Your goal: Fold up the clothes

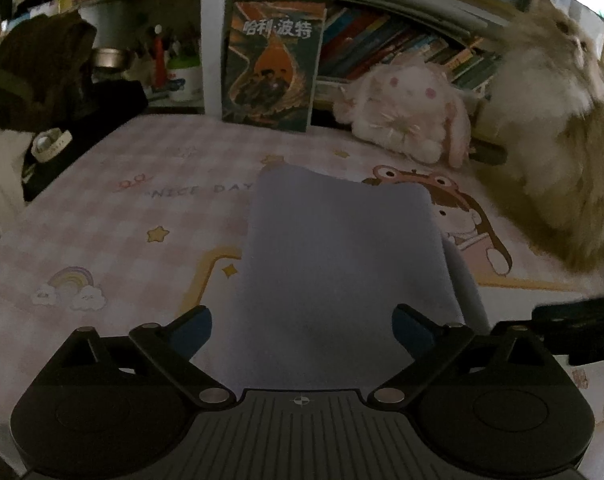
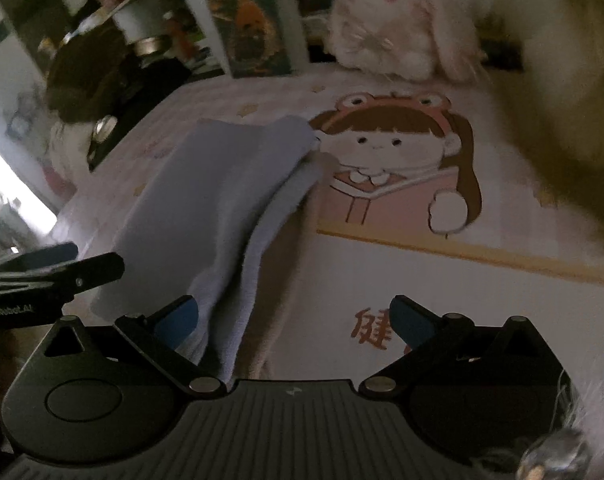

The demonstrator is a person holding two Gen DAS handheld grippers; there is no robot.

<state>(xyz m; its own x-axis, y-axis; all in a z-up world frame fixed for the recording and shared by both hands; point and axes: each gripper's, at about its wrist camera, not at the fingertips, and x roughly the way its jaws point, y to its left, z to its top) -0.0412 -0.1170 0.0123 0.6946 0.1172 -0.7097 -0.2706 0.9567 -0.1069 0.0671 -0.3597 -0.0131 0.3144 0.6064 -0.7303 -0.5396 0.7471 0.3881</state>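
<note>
A pale blue folded cloth lies on the pink cartoon-print mat. My left gripper is open, its blue-padded fingers wide apart over the near end of the cloth. In the right wrist view the cloth lies folded in layers at the left, its thick right edge raised. My right gripper is open, its left finger at the cloth's near right edge, the rest over bare mat. The left gripper's finger shows at the far left.
A white plush bunny and a large furry plush sit at the back right. A book box stands against the shelf. A dark bag and a watch sit at the back left.
</note>
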